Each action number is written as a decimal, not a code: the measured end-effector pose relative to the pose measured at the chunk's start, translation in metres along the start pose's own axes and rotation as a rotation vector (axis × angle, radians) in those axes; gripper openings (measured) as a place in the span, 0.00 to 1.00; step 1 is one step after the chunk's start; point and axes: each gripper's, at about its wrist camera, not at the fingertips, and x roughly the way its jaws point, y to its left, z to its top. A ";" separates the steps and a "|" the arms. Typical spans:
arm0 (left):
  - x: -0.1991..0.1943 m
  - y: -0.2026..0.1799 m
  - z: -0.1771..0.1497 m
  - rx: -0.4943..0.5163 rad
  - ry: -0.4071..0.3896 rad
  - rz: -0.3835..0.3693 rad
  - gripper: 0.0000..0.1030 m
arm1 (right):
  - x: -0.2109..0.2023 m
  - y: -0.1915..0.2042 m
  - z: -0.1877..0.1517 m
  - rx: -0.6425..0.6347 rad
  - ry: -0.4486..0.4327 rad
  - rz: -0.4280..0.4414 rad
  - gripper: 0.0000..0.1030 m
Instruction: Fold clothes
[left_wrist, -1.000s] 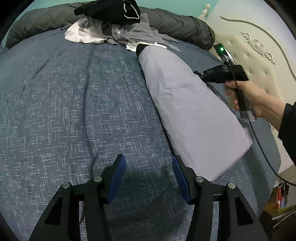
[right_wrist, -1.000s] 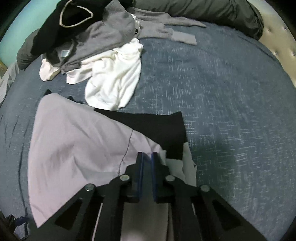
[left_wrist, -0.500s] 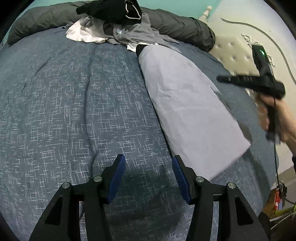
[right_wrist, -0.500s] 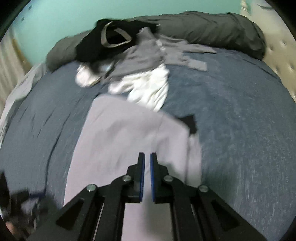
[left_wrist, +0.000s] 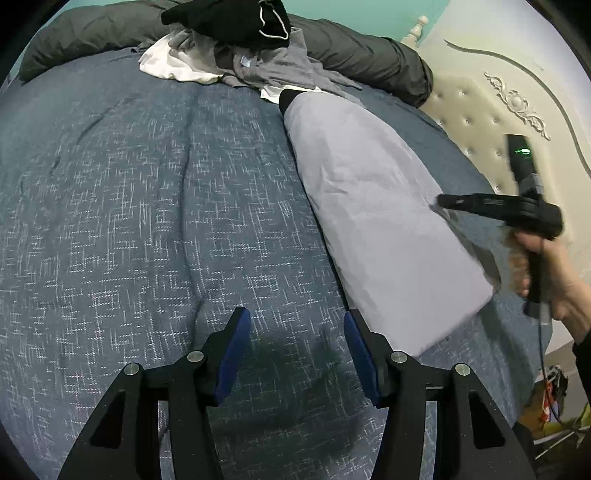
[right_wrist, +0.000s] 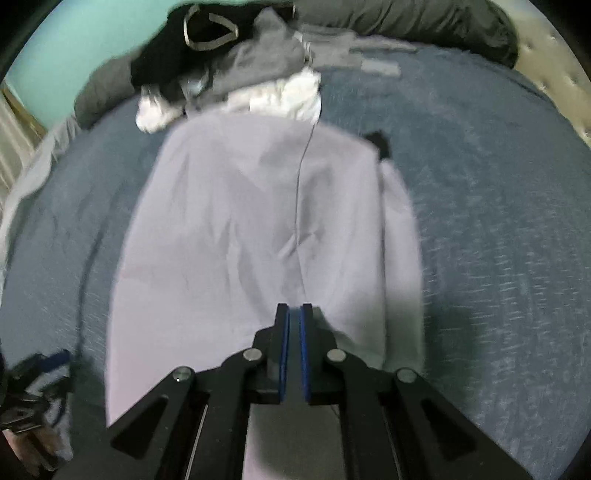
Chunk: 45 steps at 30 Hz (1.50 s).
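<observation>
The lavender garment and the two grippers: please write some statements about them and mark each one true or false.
1. The lavender garment lies flat on the blue bedspread. True.
2. The left gripper is shut on the garment. False: its fingers stand apart over bare bedspread.
3. The right gripper has its fingers nearly together. True.
4. The pile of clothes lies beside the left gripper. False: it lies at the far end of the bed.
</observation>
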 end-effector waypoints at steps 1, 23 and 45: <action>-0.001 0.000 0.000 -0.005 -0.001 -0.005 0.55 | -0.009 -0.002 -0.001 0.007 -0.011 0.005 0.03; -0.034 0.011 -0.020 -0.019 -0.021 0.056 0.55 | -0.091 -0.043 -0.091 0.297 0.025 -0.016 0.53; -0.065 0.013 -0.048 -0.039 -0.039 0.075 0.55 | -0.115 -0.035 -0.115 0.407 -0.026 0.040 0.69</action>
